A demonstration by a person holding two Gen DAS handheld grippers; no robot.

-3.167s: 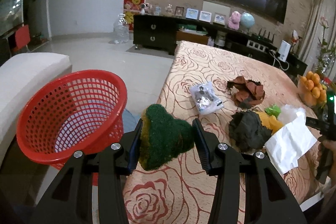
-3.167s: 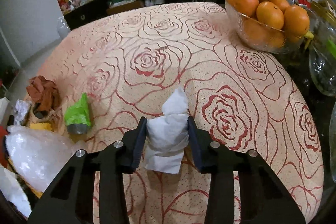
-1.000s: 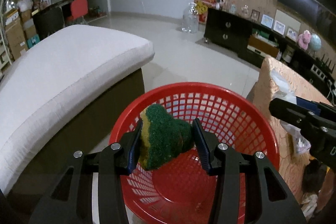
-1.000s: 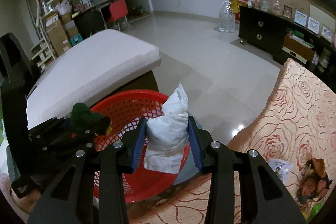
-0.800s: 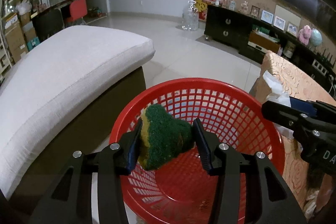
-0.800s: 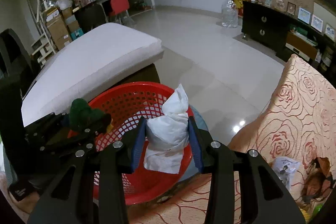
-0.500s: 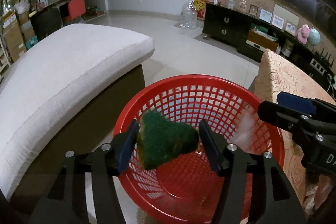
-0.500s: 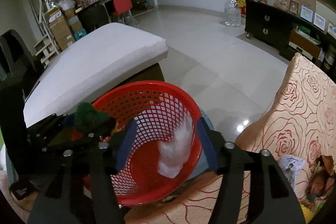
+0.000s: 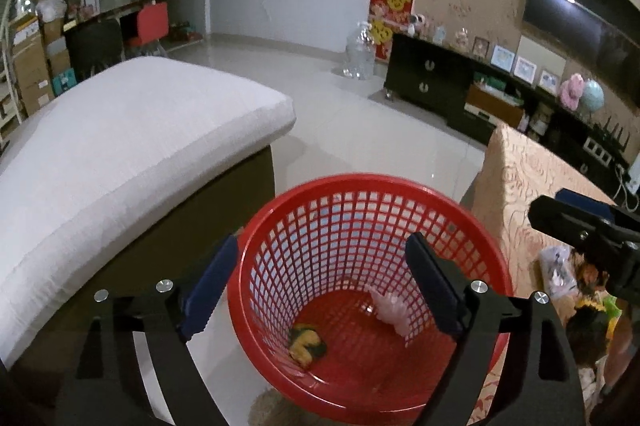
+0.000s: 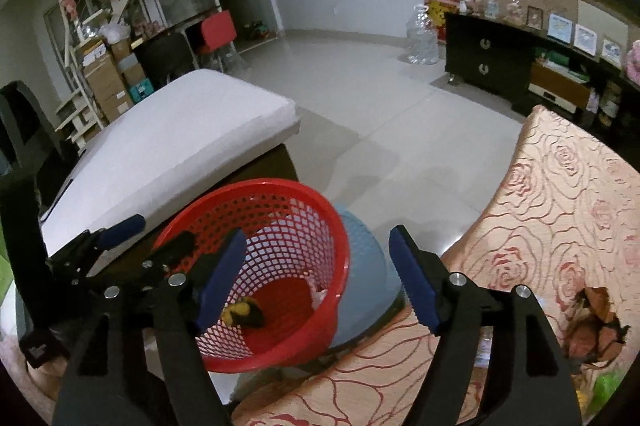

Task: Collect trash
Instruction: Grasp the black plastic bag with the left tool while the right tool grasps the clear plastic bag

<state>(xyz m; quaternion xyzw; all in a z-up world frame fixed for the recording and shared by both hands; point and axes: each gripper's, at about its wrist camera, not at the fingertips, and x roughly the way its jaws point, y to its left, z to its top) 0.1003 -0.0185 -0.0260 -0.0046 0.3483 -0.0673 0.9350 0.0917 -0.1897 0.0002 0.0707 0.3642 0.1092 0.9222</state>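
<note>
The red mesh basket (image 9: 436,210) stands on the floor between the sofa and the table; it also shows in the right wrist view (image 10: 276,190). A green and yellow scouring sponge (image 9: 306,342) and a crumpled white tissue (image 9: 390,312) lie on its bottom; both show in the right wrist view, the sponge (image 10: 244,310) and the tissue (image 10: 318,294). My left gripper (image 9: 322,282) is open and empty above the basket. My right gripper (image 10: 316,276) is open and empty over the basket's right rim. The left gripper (image 10: 148,230) shows in the right wrist view.
A white-cushioned sofa (image 9: 120,146) is left of the basket. The rose-patterned table (image 10: 560,226) is on the right with more trash: a clear wrapper (image 9: 558,272), brown peels (image 10: 596,322), a green scrap (image 10: 608,386). A pale blue bin (image 10: 368,278) stands behind the basket.
Both grippers opened over the basket. The sponge dropped from the left gripper and the tissue from the right; both now lie in the basket.
</note>
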